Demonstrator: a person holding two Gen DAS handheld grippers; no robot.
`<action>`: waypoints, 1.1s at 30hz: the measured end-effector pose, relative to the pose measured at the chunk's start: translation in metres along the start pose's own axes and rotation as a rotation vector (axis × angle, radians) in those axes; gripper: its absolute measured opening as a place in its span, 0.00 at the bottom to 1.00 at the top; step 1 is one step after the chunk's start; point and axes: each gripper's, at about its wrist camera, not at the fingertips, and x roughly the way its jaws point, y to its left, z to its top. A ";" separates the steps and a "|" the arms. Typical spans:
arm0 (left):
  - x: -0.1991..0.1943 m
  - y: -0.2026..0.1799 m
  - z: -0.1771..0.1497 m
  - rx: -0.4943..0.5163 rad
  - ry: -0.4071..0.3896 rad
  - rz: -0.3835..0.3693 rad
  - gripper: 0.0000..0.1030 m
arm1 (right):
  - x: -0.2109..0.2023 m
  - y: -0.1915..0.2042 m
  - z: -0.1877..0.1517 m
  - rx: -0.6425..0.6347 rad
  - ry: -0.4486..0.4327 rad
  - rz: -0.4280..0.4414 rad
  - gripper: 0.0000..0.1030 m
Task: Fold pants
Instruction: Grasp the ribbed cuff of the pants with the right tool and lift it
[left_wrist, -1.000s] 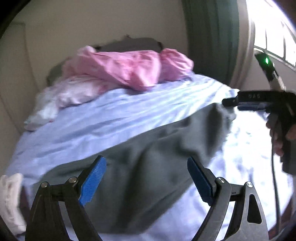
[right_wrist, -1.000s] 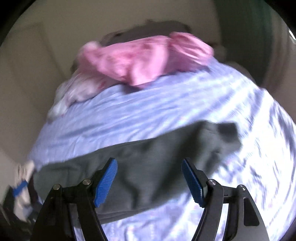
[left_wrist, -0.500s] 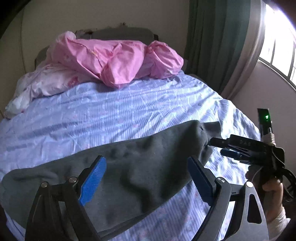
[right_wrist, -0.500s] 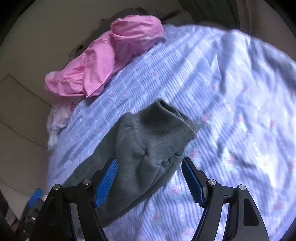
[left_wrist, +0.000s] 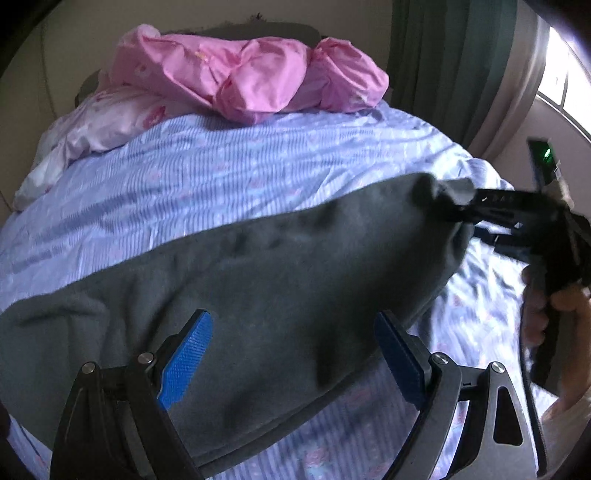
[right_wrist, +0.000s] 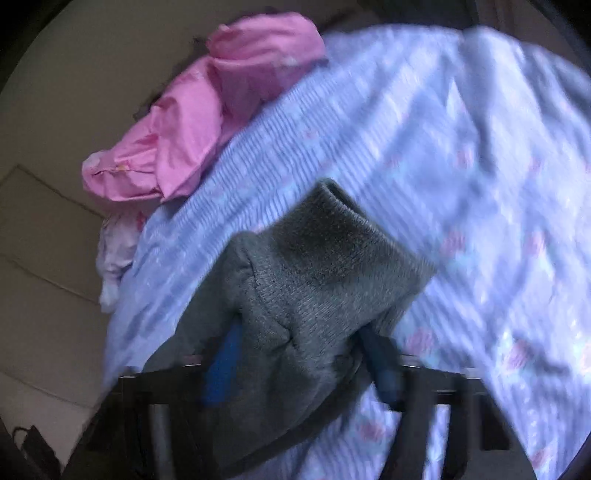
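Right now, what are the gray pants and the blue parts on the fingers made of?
The pants look like soft knit cotton or fleece: matte gray, with fine ribbing on the cuff and a fuzzy face. The blue pads on the left gripper's fingers look like ridged rubber or plastic, slightly shiny; I can't tell which.

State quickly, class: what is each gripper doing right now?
Left gripper: open, holding nothing, above the grey pants.
Right gripper: closed on the pants' ribbed cuff.
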 end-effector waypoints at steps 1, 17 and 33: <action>0.002 0.001 -0.002 0.001 0.001 0.004 0.87 | -0.001 0.003 0.001 -0.016 -0.004 -0.008 0.27; 0.001 0.011 -0.016 0.030 -0.022 0.051 0.87 | -0.026 -0.003 0.010 -0.102 -0.055 -0.165 0.61; -0.010 -0.039 -0.020 0.120 -0.105 0.070 0.87 | -0.055 -0.093 -0.031 0.280 -0.238 -0.057 0.69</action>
